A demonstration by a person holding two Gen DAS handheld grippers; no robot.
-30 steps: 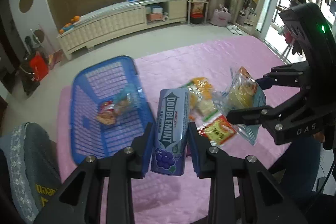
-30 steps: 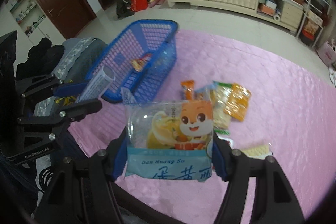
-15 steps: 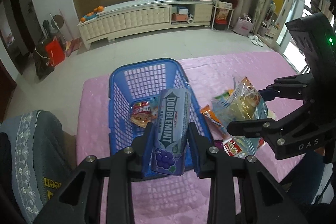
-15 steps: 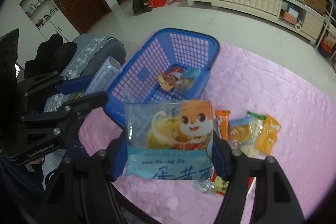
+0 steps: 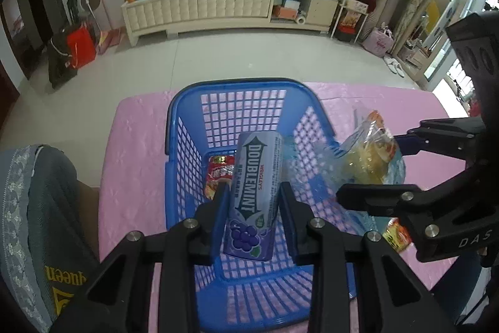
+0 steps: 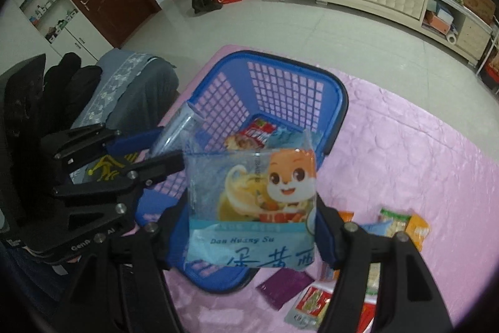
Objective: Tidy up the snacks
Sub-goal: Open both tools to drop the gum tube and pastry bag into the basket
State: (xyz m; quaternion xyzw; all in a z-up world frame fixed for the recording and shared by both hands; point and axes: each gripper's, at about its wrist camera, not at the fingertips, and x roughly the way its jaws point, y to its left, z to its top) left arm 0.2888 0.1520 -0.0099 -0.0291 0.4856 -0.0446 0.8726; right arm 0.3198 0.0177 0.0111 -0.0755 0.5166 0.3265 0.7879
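My left gripper is shut on a purple Doublemint gum pack and holds it over the blue plastic basket. My right gripper is shut on a clear and blue snack bag with a cartoon fox, held above the basket's right edge; the bag also shows in the left wrist view. A red snack packet lies in the basket and also shows in the right wrist view. The left gripper shows in the right wrist view.
The basket sits on a pink quilted cover. Several loose snack packets and a purple packet lie on it right of the basket. A person's grey-clad knee is at the left. A long white cabinet stands far behind.
Both grippers have moved left with their loads and now hang over the basket. The loose snacks have slid out to the right of both views.
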